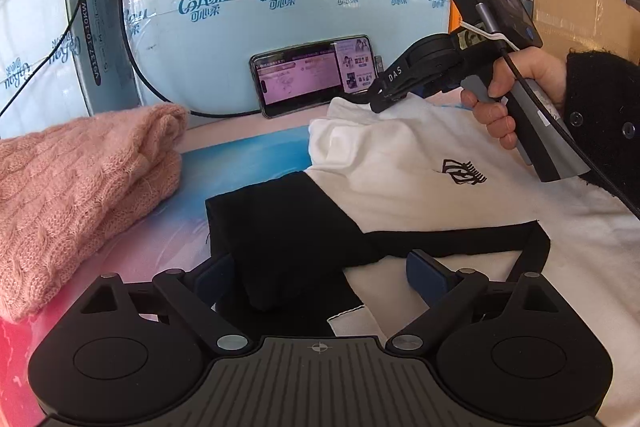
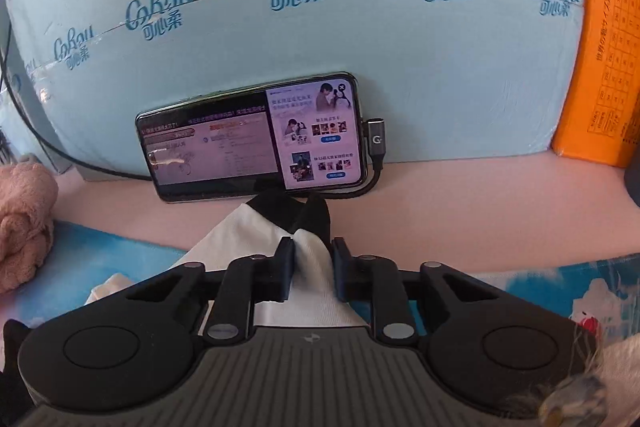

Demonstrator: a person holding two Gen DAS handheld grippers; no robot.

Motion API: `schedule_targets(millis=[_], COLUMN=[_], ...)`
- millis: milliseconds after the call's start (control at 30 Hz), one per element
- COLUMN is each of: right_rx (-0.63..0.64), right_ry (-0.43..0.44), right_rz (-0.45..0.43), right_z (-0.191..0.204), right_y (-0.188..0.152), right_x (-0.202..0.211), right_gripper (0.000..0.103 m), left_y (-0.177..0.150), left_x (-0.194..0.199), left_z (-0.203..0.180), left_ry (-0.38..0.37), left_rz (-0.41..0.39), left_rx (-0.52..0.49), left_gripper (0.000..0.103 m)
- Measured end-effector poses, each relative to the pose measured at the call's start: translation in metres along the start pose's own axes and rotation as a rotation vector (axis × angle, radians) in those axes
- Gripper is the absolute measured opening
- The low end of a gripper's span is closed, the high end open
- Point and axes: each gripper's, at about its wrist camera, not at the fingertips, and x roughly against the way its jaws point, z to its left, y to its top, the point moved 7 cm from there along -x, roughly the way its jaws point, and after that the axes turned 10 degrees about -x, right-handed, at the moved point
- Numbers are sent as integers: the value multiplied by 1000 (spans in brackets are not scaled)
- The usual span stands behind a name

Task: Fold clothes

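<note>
1. Pale blue carton, printed with repeated teal brand lettering: it stands along the far edge of your worktop and fills the background of both wrist views.
2. Worktop, covered in a pink and blue printed sheet: it carries every item below.
3. White garment with black sleeve and black trim: it lies spread across the middle and right of the worktop, a small black eye-shaped logo facing up. One white sleeve end with a black cuff is lifted toward the phone.
4. Pink cable-knit sweater: folded, at your left on the worktop, apart from the white garment.
5. Orange box: upright, just to the right of the blue carton.
6. Your right gripper: its jaws are closed on the white sleeve fabric just behind the black cuff; the left wrist view shows your hand on its grip, in a black knitted cuff.
7. Your left gripper: its jaws stand wide apart over the black sleeve, the fabric between the blue pads but not pinched.
8. Phone: it leans on its long side against the blue carton, screen lit, with a charging cable plugged into its right end.
</note>
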Motion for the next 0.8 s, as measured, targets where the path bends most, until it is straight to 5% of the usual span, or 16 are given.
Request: schedule_targets(millis=[100, 267, 300, 367, 400, 667, 800], right_rx=[-5, 12, -18, -106, -155, -110, -21], right_ry=[-115, -134, -121, -86, -67, 108, 199], right_rz=[-108, -95, -104, -111, -121, -146, -175], right_z=[-13, -18, -21, -31, -36, -53, -56], right_y=[12, 5, 6, 10, 12, -6, -54], right_x=[6, -3, 0, 10, 19, 142, 216], right_gripper=[11, 15, 20, 58, 63, 78, 84], left_y=[0, -1, -1, -1, -1, 0, 9], left_x=[0, -1, -1, -1, -1, 0, 35], left_z=[0, 1, 1, 2, 2, 6, 8], left_ry=[1, 2, 3, 5, 7, 35, 97], left_rz=[1, 3, 4, 5, 7, 10, -146], left_rx=[-1, 1, 2, 2, 3, 14, 37], left_gripper=[95, 96, 96, 97, 98, 100, 99])
